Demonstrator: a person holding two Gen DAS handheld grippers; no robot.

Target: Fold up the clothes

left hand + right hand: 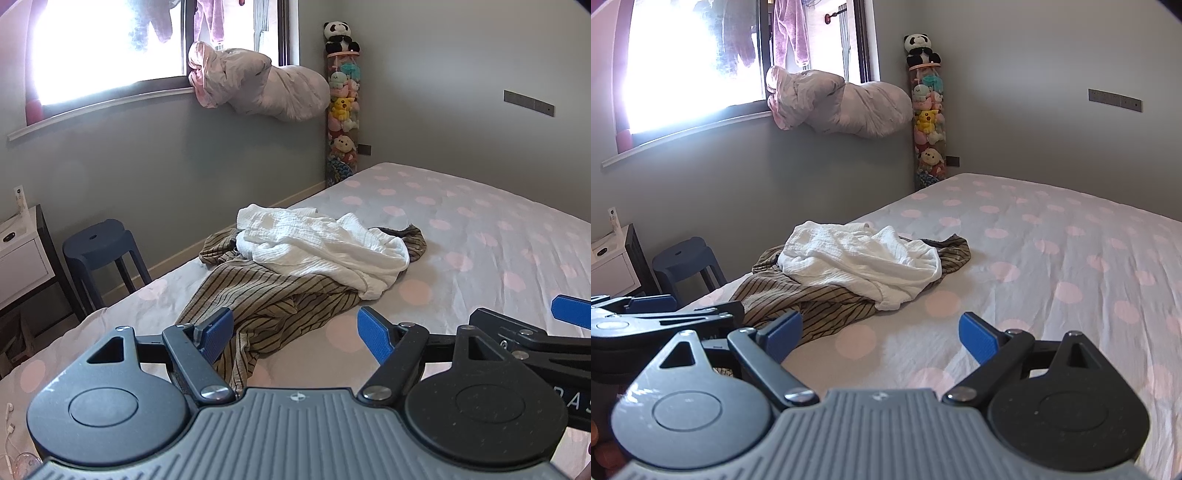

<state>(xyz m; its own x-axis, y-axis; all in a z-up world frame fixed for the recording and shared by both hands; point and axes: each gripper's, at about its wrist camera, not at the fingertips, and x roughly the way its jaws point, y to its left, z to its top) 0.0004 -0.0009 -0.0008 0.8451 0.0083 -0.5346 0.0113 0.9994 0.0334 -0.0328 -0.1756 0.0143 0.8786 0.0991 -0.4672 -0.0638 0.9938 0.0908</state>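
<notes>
A crumpled white garment (pixel 317 251) lies on top of a brown striped garment (pixel 266 306) on the bed (pixel 480 229). My left gripper (pixel 295 334) is open and empty, just above the near end of the striped garment. Both garments show in the right wrist view, the white one (pixel 860 258) over the striped one (pixel 812 299). My right gripper (pixel 881 334) is open and empty over bare sheet, to the right of the clothes. The right gripper's body shows at the right edge of the left wrist view (pixel 532 332).
The bed has a grey sheet with pink dots. A dark blue stool (pixel 99 251) and a white nightstand (pixel 18 254) stand left of the bed. A rolled duvet (pixel 258 85) sits on the window sill. A tall tube of plush toys (pixel 341 110) stands in the corner.
</notes>
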